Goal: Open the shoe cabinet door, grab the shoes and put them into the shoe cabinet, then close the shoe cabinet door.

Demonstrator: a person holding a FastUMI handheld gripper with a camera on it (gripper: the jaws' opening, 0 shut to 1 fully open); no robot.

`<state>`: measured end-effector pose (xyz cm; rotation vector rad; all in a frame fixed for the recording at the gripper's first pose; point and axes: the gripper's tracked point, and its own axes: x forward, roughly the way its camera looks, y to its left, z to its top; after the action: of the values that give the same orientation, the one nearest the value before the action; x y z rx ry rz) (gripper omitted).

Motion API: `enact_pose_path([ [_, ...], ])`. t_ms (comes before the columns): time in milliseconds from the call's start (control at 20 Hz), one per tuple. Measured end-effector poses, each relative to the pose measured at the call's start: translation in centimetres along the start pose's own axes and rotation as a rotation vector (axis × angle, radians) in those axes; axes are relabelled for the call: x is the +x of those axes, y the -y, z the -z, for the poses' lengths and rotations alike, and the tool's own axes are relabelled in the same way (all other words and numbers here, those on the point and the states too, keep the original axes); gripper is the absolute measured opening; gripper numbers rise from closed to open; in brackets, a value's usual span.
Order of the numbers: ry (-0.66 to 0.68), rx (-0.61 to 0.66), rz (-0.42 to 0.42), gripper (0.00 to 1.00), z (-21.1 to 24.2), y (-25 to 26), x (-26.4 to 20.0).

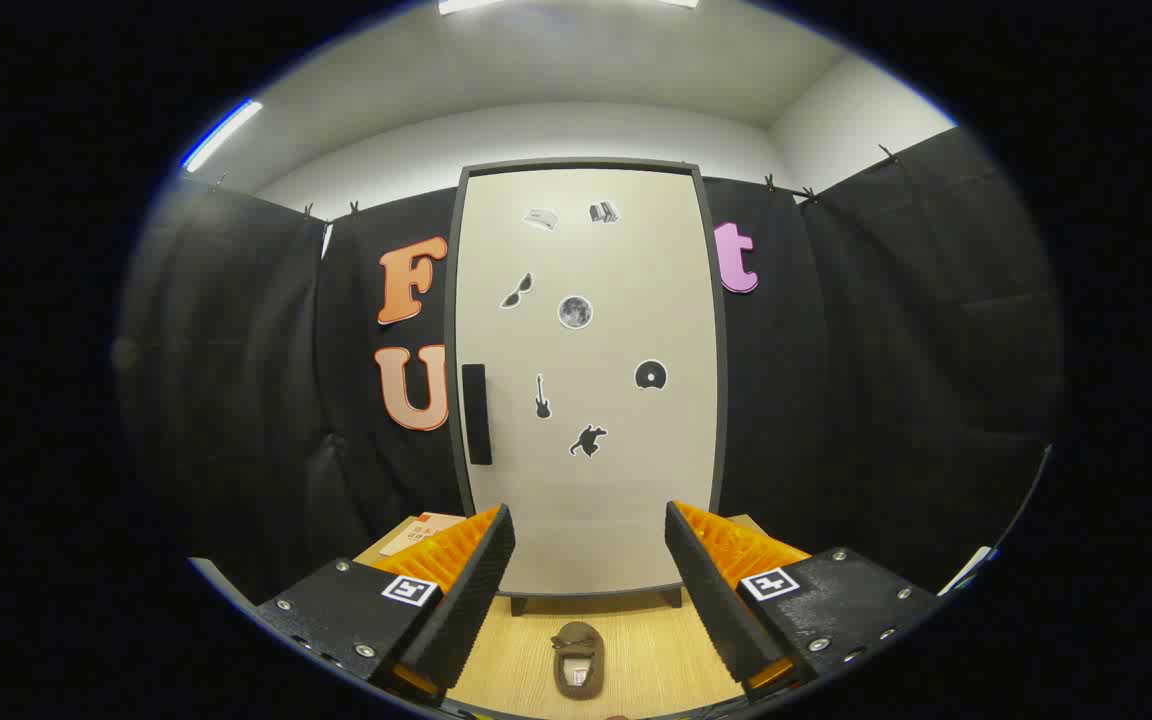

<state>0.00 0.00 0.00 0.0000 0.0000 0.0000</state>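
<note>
Step one pending: cabinet door [586, 380] closed. Claw [588, 590] spread wide, empty (shoe [578, 658] on tabletop [656, 650] between fingers). Next: likely reach the handle [476, 414].

The gripper [589, 580] hangs with fingers wide apart and nothing between them — their outer bodies are cut off. They hide the lower corners of the shoe cabinet door [586, 400]. The stickers [576, 312] are too small to tell; an orange paper [423, 531] on the left is half-hidden.
</note>
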Motion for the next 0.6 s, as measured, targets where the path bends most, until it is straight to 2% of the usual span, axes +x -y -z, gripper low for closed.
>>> enact_pose_path([
  [600,-0.027,0.026,-0.011,0.95,0.78,0.79,-0.18],
])
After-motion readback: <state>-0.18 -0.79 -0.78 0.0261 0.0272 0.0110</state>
